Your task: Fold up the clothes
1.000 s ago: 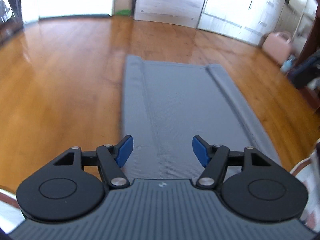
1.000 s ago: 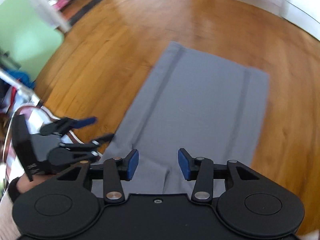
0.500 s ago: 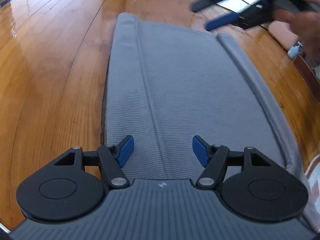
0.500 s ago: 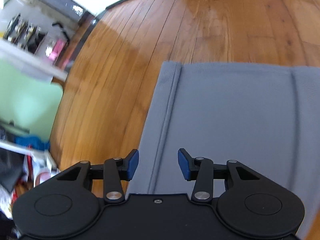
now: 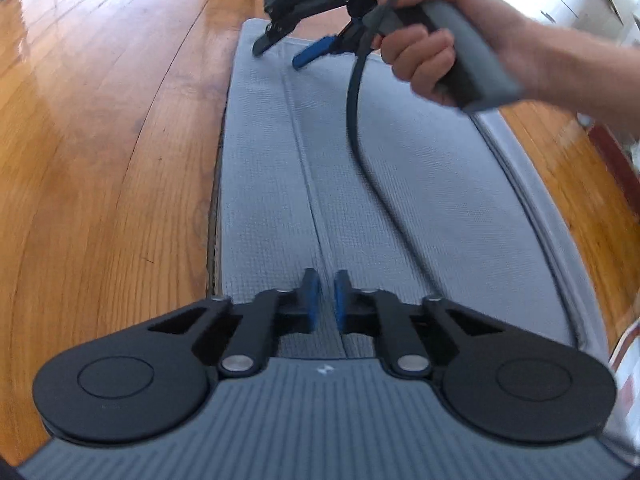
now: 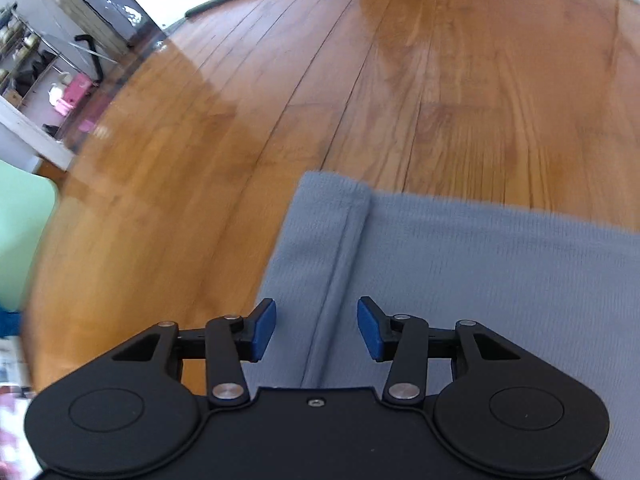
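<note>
A grey knit garment (image 5: 400, 200) lies flat in a long folded strip on the wooden floor (image 5: 100, 140). At its near end my left gripper (image 5: 326, 300) is shut, its blue pads pinching the raised seam fold. My right gripper (image 5: 284, 50), held by a hand (image 5: 424, 52), hovers open over the strip's far left corner. In the right wrist view the right gripper (image 6: 316, 328) stands open above the garment (image 6: 480, 260), with the seam line running between its fingers and no pad touching the cloth.
A black cable (image 5: 360, 140) trails from the right gripper across the garment. A striped cloth (image 5: 628, 360) shows at the right edge. A pale green object (image 6: 20, 232) and shelves with a pink item (image 6: 76, 88) stand beyond the floor (image 6: 360, 100).
My left gripper has closed on the seam at the near end. The right gripper has swung down toward the far left corner of the garment and stays open.
</note>
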A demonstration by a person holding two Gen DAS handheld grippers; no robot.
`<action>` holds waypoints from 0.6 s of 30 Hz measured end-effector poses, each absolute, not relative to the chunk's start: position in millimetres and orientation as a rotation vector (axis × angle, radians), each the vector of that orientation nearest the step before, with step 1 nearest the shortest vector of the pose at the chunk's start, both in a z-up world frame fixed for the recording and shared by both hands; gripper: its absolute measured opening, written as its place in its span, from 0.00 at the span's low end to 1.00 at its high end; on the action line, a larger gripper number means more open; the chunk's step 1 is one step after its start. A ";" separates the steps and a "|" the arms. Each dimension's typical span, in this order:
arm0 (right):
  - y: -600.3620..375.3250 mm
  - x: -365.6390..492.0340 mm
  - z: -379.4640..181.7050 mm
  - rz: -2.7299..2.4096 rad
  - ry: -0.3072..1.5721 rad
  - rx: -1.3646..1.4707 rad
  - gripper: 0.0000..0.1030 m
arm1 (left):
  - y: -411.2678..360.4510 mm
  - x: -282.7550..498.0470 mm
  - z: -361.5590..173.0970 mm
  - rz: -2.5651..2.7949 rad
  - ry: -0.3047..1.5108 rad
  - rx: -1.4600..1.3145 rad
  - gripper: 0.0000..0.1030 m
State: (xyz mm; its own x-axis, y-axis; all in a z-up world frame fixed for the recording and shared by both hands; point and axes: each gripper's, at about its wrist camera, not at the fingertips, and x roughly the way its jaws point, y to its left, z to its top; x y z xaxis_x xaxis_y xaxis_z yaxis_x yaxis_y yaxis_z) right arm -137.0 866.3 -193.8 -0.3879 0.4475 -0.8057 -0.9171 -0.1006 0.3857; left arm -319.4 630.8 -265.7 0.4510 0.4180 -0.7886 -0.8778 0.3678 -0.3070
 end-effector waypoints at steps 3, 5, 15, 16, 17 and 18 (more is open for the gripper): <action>858.6 -144.1 -184.6 1.691 0.921 -0.604 0.01 | 630.4 -323.7 -265.9 0.916 0.668 -0.817 0.05; 849.8 -135.0 -173.8 1.663 0.858 -0.541 0.01 | 628.6 -327.8 -266.6 0.910 0.653 -0.831 0.05; 854.3 -88.9 -186.9 1.633 1.183 -0.388 0.51 | 631.9 -315.8 -270.5 0.913 0.670 -0.794 0.09; 854.7 -92.6 -189.5 1.646 1.200 -0.387 0.51 | 631.9 -315.7 -270.7 0.918 0.669 -0.789 0.09; 856.1 -99.9 -190.8 1.659 1.184 -0.408 0.51 | 631.5 -314.9 -271.0 0.921 0.671 -0.777 0.09; 860.1 -108.3 -193.9 1.672 1.178 -0.443 0.51 | 629.5 -310.6 -271.2 0.912 0.692 -0.726 0.09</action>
